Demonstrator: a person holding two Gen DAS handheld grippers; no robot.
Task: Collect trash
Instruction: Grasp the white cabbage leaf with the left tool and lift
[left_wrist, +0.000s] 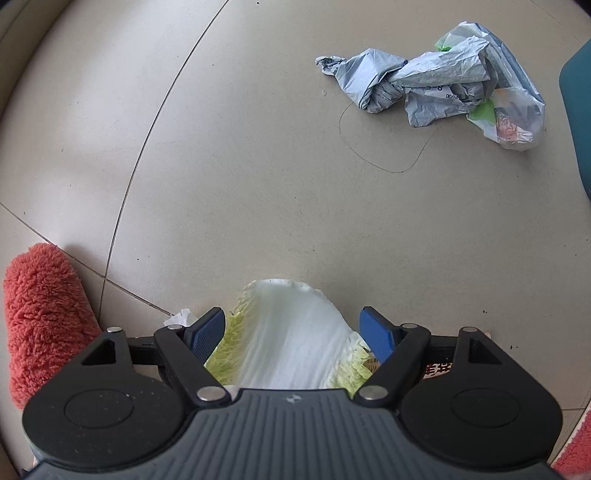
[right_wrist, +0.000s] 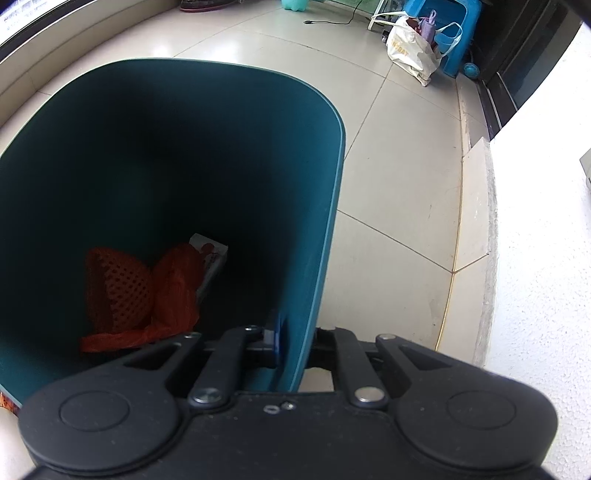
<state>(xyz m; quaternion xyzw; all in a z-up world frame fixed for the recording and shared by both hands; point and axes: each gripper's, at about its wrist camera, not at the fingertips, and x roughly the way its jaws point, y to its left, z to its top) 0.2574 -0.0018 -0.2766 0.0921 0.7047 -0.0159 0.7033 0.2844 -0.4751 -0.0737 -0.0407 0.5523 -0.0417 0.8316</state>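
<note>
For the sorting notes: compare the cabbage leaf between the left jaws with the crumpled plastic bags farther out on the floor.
The cabbage leaf is white with yellow-green frilly edges; the plastic bags are grey-blue and clear, with print showing. The cabbage leaf is one smooth, ribbed piece; the plastic bags are a knotted, crumpled bundle. The cabbage leaf sits between the open left gripper; the plastic bags lie apart from it. Both are on the tiled floor.

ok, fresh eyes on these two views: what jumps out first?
The pale white-and-green cabbage leaf lies on the floor tiles between the open blue pads of the left gripper. Farther off, at upper right in that view, sits a crumpled grey plastic bag bundle. In the right view, the right gripper is clamped on the wall of the tall teal plastic bin, with orange netting at its bottom.
</note>
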